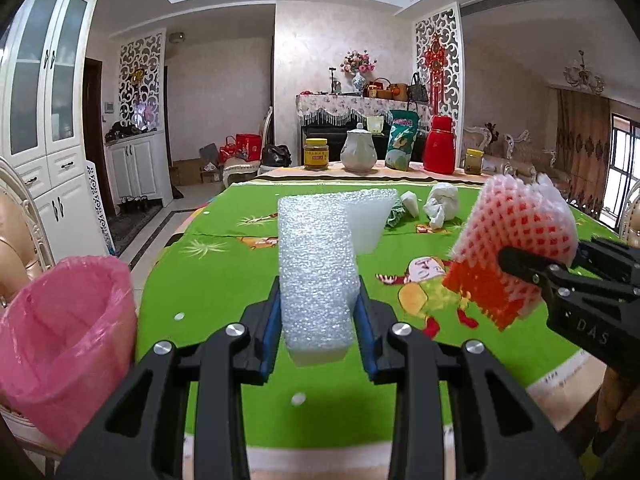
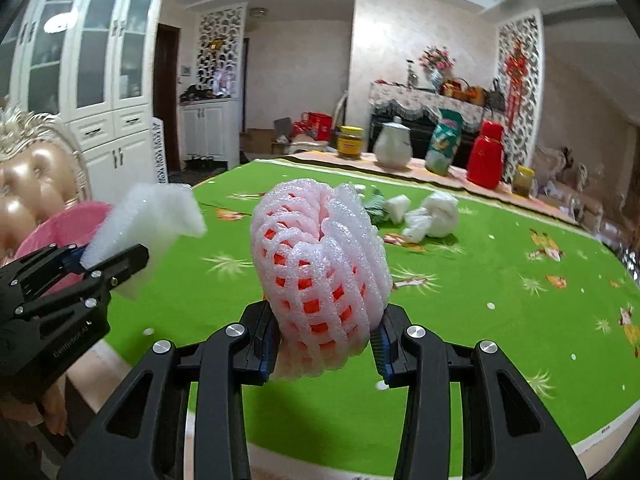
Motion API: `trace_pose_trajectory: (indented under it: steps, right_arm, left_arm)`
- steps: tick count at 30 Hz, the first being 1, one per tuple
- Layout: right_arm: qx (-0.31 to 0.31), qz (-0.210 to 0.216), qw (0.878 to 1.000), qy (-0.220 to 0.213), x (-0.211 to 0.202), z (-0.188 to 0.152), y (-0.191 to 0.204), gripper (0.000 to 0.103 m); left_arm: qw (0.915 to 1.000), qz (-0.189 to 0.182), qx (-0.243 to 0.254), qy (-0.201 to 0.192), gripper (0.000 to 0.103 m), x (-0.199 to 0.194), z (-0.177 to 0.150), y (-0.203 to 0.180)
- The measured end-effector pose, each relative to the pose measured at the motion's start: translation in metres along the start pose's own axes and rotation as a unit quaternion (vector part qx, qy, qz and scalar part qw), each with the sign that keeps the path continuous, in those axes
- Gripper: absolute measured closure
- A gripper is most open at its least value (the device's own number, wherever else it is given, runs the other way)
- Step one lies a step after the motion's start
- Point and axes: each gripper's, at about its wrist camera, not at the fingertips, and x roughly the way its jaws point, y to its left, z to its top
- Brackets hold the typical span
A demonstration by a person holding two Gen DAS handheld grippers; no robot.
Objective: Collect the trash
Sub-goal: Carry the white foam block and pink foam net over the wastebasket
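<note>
The left claw (image 1: 316, 312) clenched a white bubbly foam sheet (image 1: 316, 264); the right claw (image 2: 326, 336) clenched a pink-white foam fruit net (image 2: 320, 264). Next, probably carrying both over the pink-lined bin (image 1: 60, 344) and releasing.

The pink-lined bin (image 1: 60, 344) stands off the left edge of the table (image 1: 248, 404), mouth open and unobstructed from above. Between the bin and the table edge, a narrow gap shows bare floor. A padded chair (image 2: 36, 184) stands directly behind the bin and blocks approach from that side. Right of the bin, the near green tablecloth (image 2: 480, 312) is bare and passable. Farther from the bin, mid-table, crumpled white wrappers (image 1: 442, 202) and a green scrap (image 1: 394, 216) lie in the way. Along the far table edge, a jar (image 1: 316, 154), a teapot (image 1: 359, 150), a bag (image 1: 402, 140) and a red flask (image 1: 439, 146) form a row.
</note>
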Motion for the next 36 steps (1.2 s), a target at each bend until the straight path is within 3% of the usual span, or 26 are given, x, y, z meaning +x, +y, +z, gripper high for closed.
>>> trace_pose_trajectory:
  steps: [7,19,28,36]
  right_arm:
    - [-0.015,0.028,0.999,-0.010,-0.018,-0.003,0.034,0.064]
    - [-0.033,0.085,0.995,-0.031,-0.025,0.006,0.082,0.064]
    - [-0.060,0.164,0.983,-0.061,-0.027,0.033,0.147,0.064]
    - [-0.082,0.221,0.970,-0.067,-0.005,0.057,0.197,0.063]
  left_arm:
    - [0.9996,0.004,-0.010,-0.025,0.071,-0.039,-0.011,0.024]
    - [0.9978,0.048,0.003,-0.045,0.071,-0.084,-0.023,0.066]
    - [0.9931,0.099,-0.020,-0.060,0.071,-0.115,-0.019,0.120]
    - [0.9872,0.142,-0.045,-0.057,0.071,-0.127,-0.013,0.183]
